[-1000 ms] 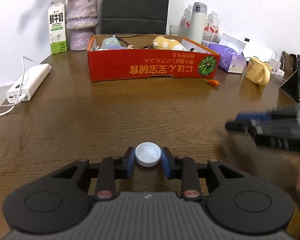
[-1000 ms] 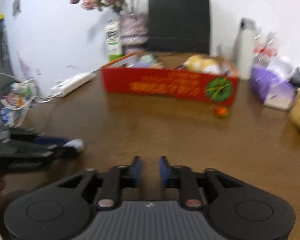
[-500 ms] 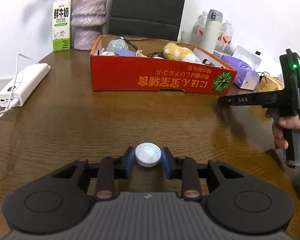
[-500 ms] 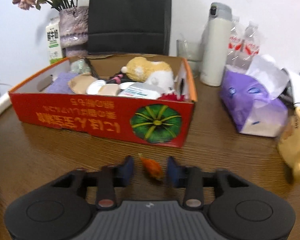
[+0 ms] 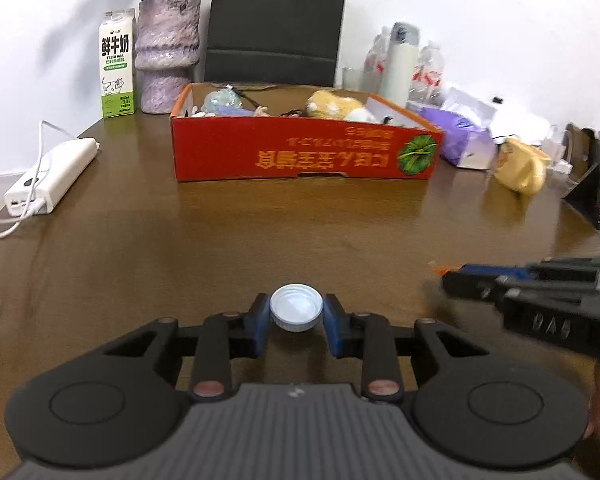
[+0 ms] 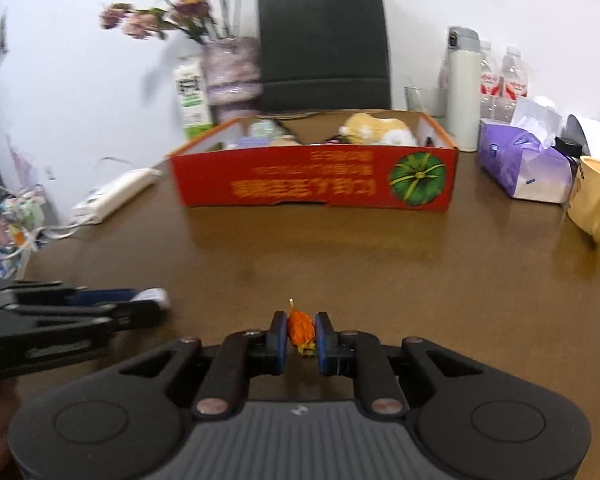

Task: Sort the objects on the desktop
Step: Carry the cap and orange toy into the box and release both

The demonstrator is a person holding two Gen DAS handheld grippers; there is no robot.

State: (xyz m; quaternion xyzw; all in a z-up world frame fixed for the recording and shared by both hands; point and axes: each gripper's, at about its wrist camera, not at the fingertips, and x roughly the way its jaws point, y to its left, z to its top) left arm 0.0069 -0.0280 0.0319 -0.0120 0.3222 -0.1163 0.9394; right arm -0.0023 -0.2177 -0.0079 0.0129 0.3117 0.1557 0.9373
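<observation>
The left gripper [image 5: 296, 320] had its fingers clamped on a white bottle cap [image 5: 296, 312], the right gripper [image 6: 300, 338] on a small orange toy [image 6: 300, 330], both held above the near counter [image 6: 360, 264], presumably bound for the red cardboard box [image 6: 320, 184] beyond.

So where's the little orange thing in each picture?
Left wrist view: only a blurred orange tip shows at the far right, at the end of the right gripper.
Right wrist view: the little orange thing is low in the middle, pinched between the blue pads.
Shared landmark: the red box stands behind it in both.
</observation>
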